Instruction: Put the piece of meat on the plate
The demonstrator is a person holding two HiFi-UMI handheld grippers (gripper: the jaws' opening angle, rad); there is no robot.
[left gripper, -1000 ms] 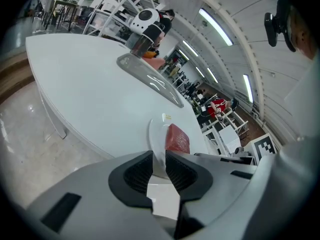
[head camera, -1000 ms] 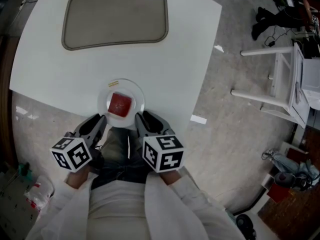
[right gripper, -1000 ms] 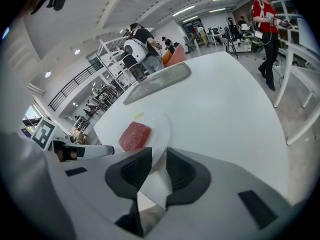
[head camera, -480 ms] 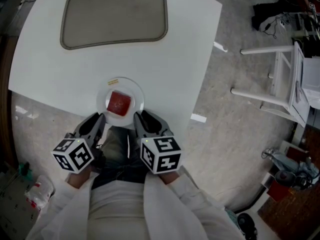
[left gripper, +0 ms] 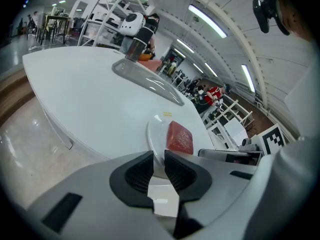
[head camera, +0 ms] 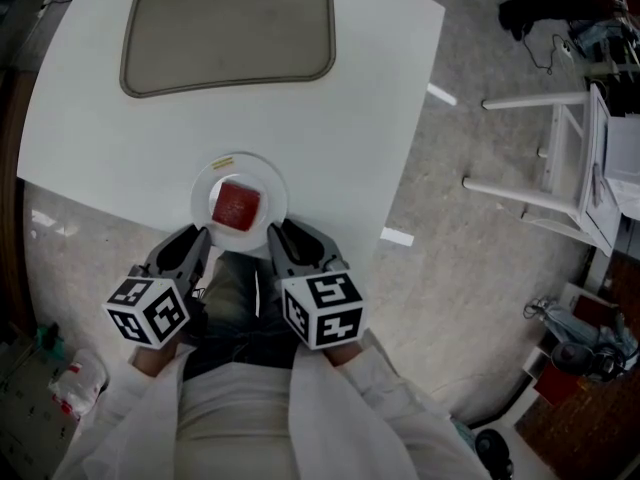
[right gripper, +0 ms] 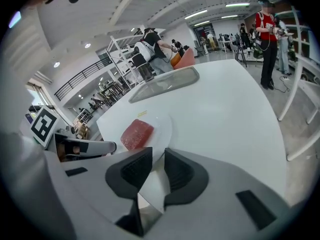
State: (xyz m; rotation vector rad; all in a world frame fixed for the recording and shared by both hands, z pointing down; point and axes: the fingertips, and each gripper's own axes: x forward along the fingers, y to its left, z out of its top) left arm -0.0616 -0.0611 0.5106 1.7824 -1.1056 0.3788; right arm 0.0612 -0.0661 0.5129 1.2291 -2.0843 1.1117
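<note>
A red square piece of meat (head camera: 237, 206) lies on a small white plate (head camera: 205, 190) at the near edge of the white table (head camera: 380, 118). Both grippers hang just off that edge, in front of my lap. My left gripper (head camera: 192, 240) is shut and empty, to the plate's near left. My right gripper (head camera: 283, 236) is also shut and empty, to its near right. In the left gripper view the meat (left gripper: 180, 137) and plate (left gripper: 156, 134) sit just beyond the gripper (left gripper: 159, 159). In the right gripper view the meat (right gripper: 137, 133) lies on the plate (right gripper: 162, 126) ahead of the gripper (right gripper: 158, 156).
A large grey tray (head camera: 228, 30) rests at the far side of the table. A small yellow strip (head camera: 222, 162) lies by the plate's far rim. A white frame stand (head camera: 560, 158) is on the floor to the right. A person (right gripper: 265, 34) stands beyond the table.
</note>
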